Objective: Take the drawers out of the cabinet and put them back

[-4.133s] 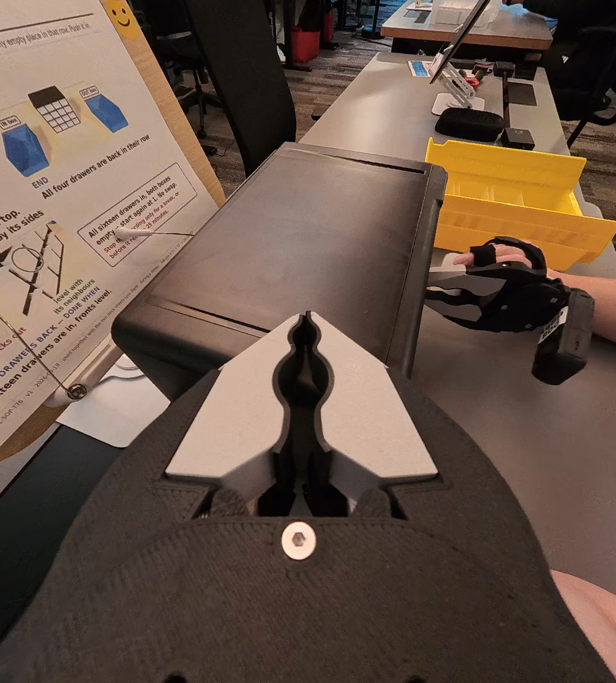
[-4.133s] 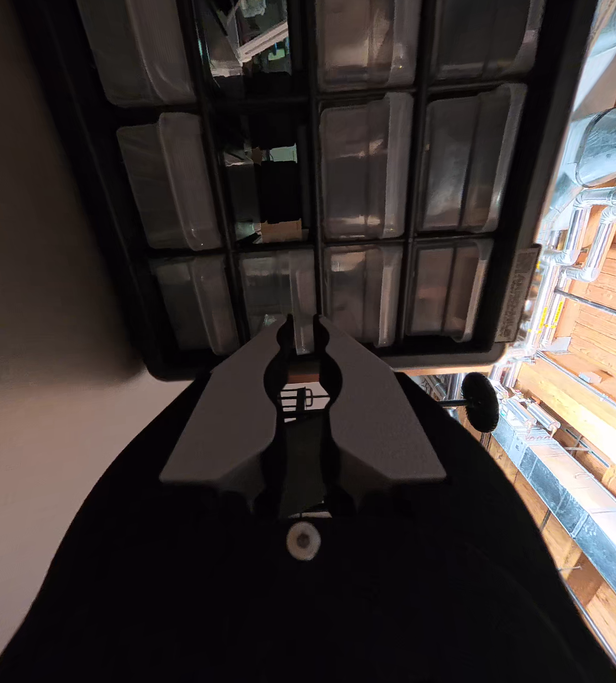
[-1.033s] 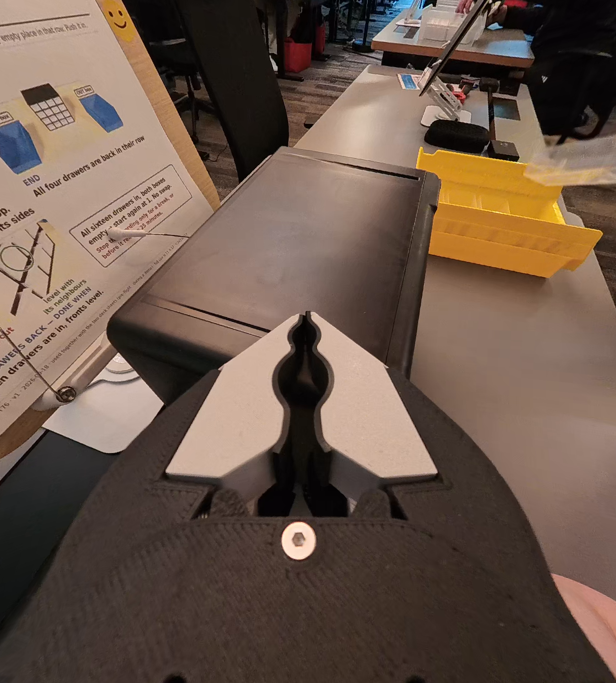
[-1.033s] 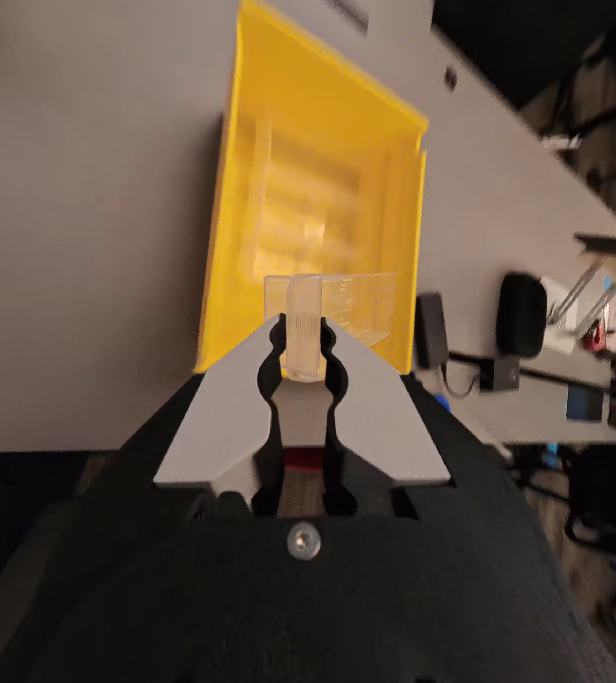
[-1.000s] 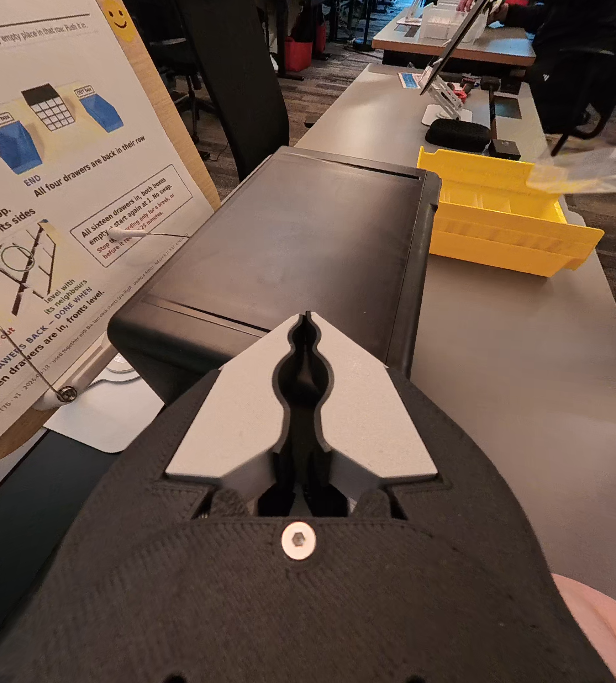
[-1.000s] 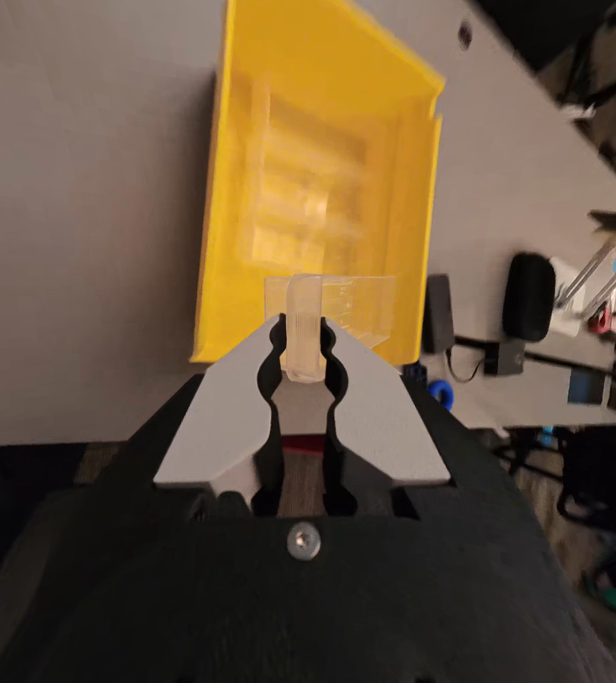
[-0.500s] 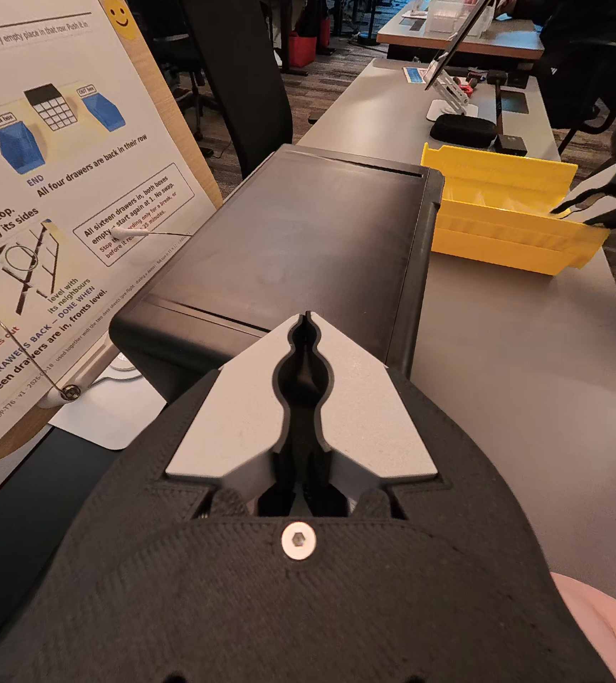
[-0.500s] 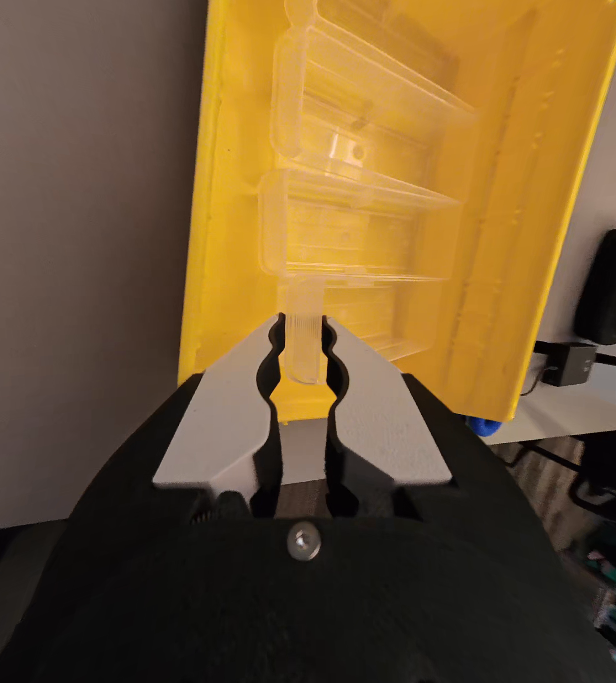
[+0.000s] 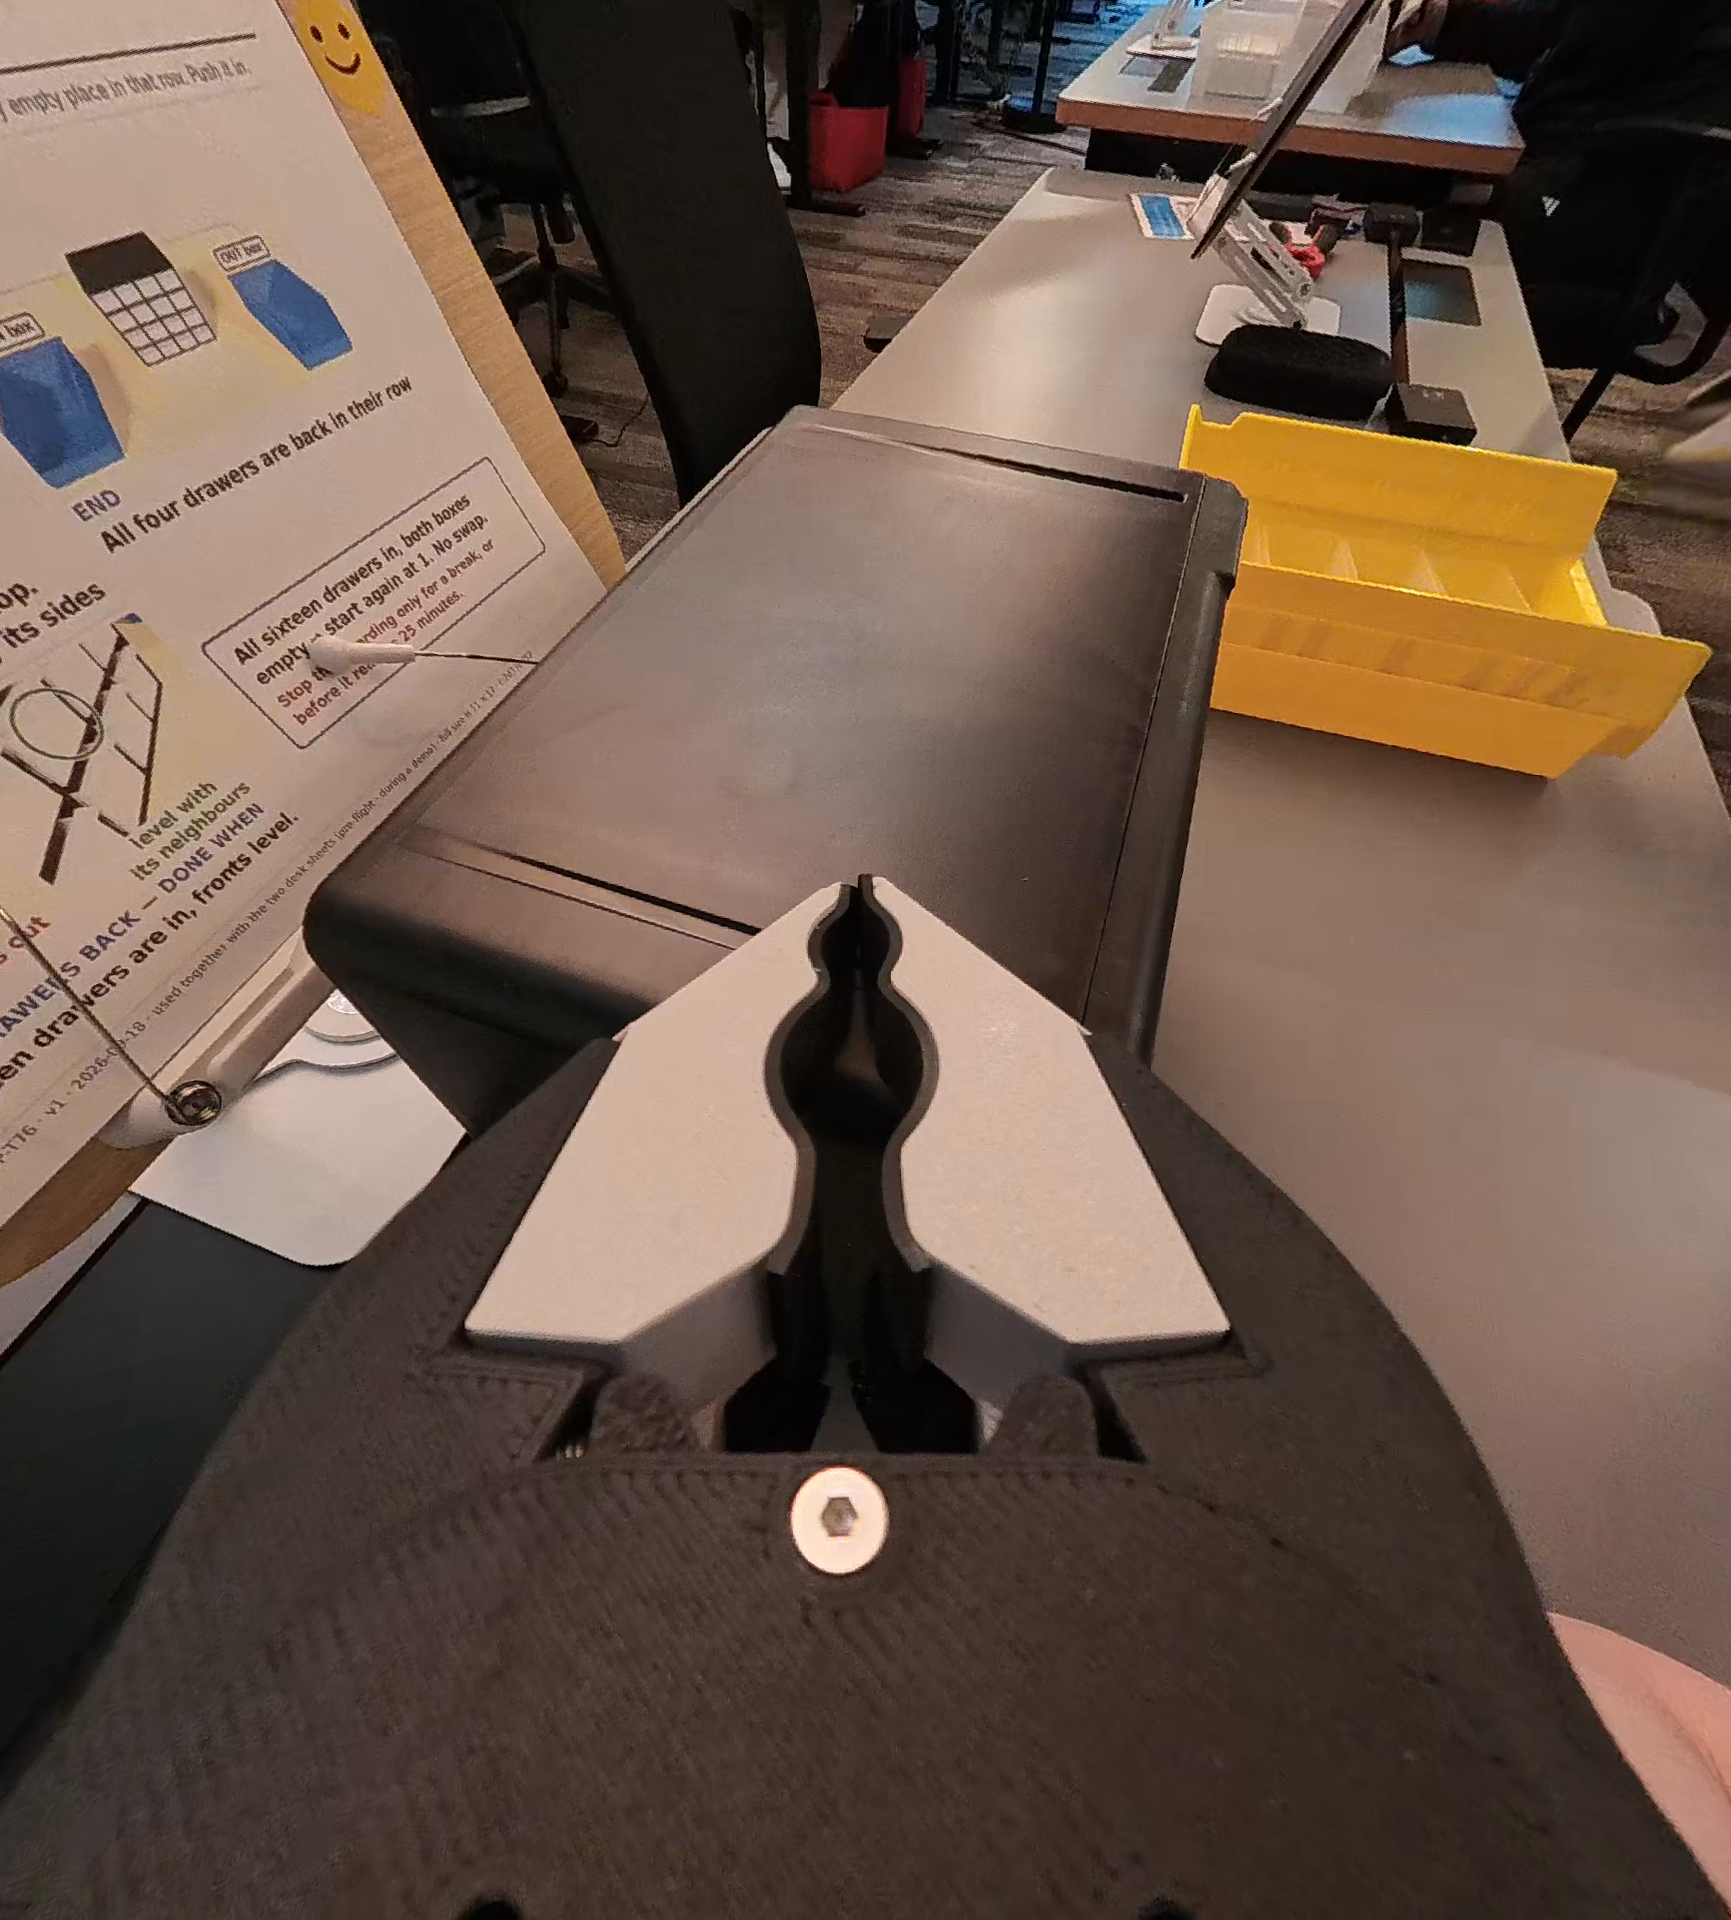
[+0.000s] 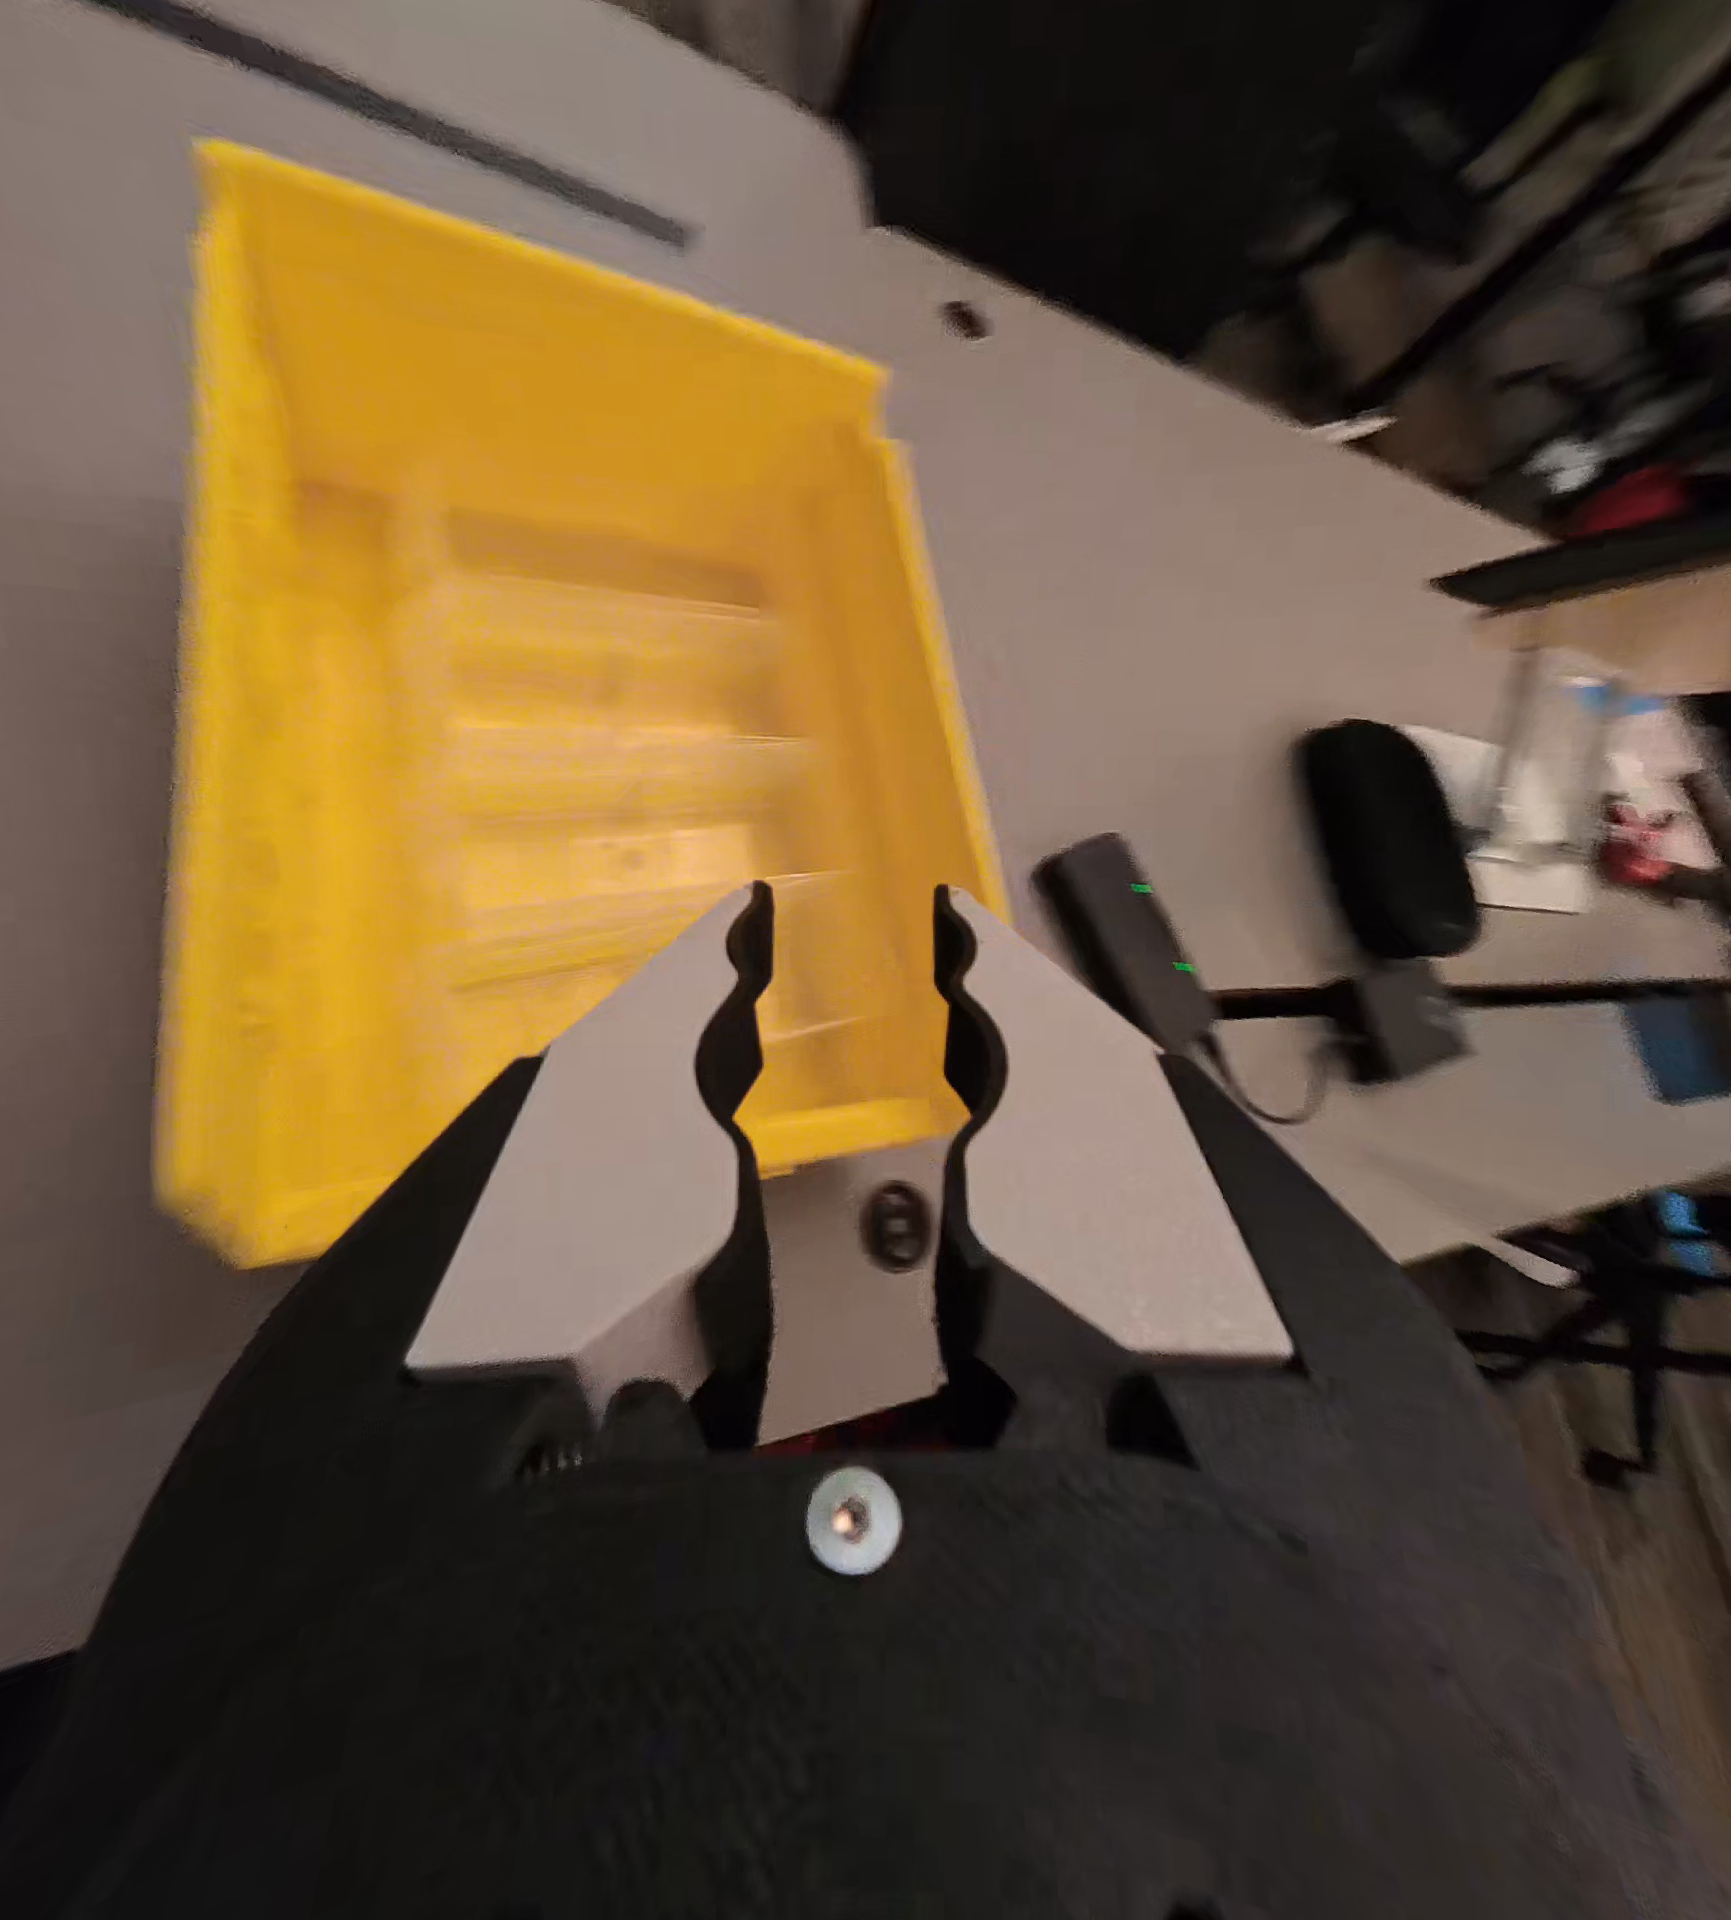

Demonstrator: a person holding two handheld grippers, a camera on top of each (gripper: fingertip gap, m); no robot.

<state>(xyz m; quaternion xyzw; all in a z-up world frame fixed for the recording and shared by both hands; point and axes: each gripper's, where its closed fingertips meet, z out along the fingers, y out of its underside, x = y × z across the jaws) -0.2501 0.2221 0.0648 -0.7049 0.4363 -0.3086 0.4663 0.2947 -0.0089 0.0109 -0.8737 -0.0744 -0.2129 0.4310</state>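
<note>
The black cabinet (image 9: pixel 819 675) lies ahead of my left gripper (image 9: pixel 862 885), seen from above; its drawer fronts are hidden. My left gripper is shut and empty, over the cabinet's near end. A yellow bin (image 9: pixel 1412 613) sits on the table to the cabinet's right. In the blurred right wrist view the yellow bin (image 10: pixel 248 644) holds several clear plastic drawers (image 10: pixel 612 748). My right gripper (image 10: pixel 850 894) is open and empty, above the bin's near right corner.
An instruction sheet on a wooden stand (image 9: pixel 144 520) stands left of the cabinet. A black pouch (image 9: pixel 1297 374), a charger (image 10: pixel 1131 945) with cables and a tablet stand (image 9: pixel 1256 249) lie beyond the bin. Grey table (image 9: pixel 1412 1039) stretches right of the cabinet.
My right gripper has let go of the clear drawer into the yellow bin, opened and pulled back. My left gripper has hardly moved.
</note>
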